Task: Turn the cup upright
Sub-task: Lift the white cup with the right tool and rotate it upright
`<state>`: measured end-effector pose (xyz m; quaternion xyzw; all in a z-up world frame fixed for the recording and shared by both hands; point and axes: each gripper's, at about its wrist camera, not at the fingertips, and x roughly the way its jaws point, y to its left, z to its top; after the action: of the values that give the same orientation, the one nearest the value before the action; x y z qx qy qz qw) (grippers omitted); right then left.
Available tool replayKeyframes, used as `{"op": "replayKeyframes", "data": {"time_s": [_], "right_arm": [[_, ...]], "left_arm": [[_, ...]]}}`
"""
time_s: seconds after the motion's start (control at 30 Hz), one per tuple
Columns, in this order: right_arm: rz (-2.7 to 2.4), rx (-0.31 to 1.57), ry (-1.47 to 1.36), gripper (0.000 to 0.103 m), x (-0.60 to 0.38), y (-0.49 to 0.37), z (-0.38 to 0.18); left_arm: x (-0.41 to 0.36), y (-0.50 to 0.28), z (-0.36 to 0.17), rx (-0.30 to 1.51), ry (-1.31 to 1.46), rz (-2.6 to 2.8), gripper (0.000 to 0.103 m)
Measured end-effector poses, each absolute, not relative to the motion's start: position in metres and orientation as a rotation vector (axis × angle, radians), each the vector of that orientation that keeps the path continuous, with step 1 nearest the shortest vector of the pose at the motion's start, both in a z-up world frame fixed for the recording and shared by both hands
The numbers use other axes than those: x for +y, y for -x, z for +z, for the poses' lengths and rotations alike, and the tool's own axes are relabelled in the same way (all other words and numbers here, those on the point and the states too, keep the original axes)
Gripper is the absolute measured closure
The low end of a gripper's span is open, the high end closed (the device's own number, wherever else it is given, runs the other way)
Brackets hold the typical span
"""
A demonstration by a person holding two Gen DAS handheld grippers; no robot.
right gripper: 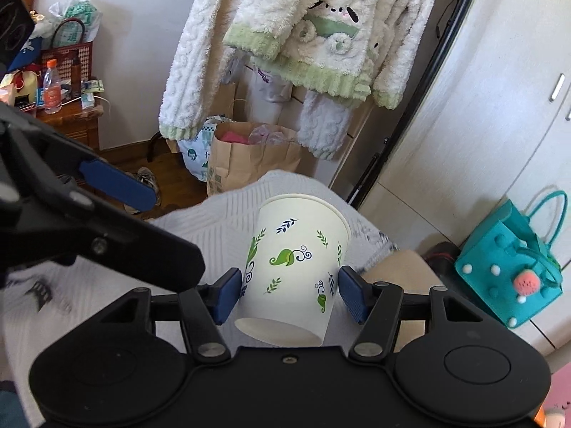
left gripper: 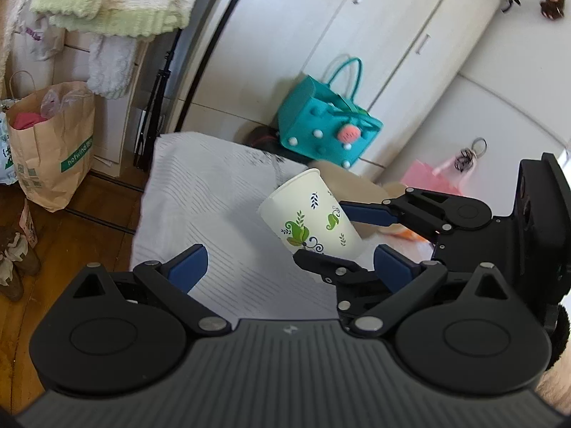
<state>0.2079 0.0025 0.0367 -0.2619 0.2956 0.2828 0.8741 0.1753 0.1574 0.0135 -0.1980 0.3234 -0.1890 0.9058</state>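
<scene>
Right tool (right gripper: 288, 294) clamps the paper cup (right gripper: 294, 267) low on its wall, one blue pad on each side, both touching. Cup is white with green leaf and blue swirl print, no readable text on it. It is held in the air above the white ribbed cloth (right gripper: 214, 228), tilted, base toward the right wrist camera and rim away and upward. In the left wrist view the same cup (left gripper: 310, 217) sits between the right tool's (left gripper: 342, 235) fingers at right, rim pointing up-left, tilted.

Left tool (left gripper: 289, 267) is wide open, holds nothing; its blue pads (left gripper: 187, 267) are well apart, near edge of the cloth (left gripper: 200, 192) below. In the right wrist view the left tool's finger (right gripper: 117, 182) shows at left, apart from the cup.

Writing: brown paper bag (left gripper: 53, 149) on the floor at far left has a green band with white lettering, blurred, reads roughly "notwind..."; not sure. Same bag (right gripper: 249, 160) in the right view, print too small. Orange-label bottle (right gripper: 51, 87) at far left on a wooden stand, label unreadable.

Teal felt bag (left gripper: 328, 128) with white pompoms and a pink strawberry sits by the white cupboard doors (left gripper: 374, 35). Fluffy white and green garment (right gripper: 303, 35) hangs at far centre.
</scene>
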Motion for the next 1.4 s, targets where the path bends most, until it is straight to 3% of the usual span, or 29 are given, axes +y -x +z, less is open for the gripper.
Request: {"op": "replayKeyframes", "data": {"time_s": [0.67,1.3,1.4], "right_arm": [[0.468,0.738,0.421,0.038,-0.118,-0.123,0.035],[0.495,0.811,0.225,0.037,-0.175,-0.126,0.016],[0.521,0.788,0.195,0.033,-0.182,-0.125,0.017]], "left_arm": [[0.037,-0.144,0.021,0.835,0.350,-0.659,0.003],[-0.014,-0.158,-0.002,0.933,0.377,-0.674,0.003],[-0.017,-0.163,-0.007,0.947,0.398,-0.670,0.004]]}}
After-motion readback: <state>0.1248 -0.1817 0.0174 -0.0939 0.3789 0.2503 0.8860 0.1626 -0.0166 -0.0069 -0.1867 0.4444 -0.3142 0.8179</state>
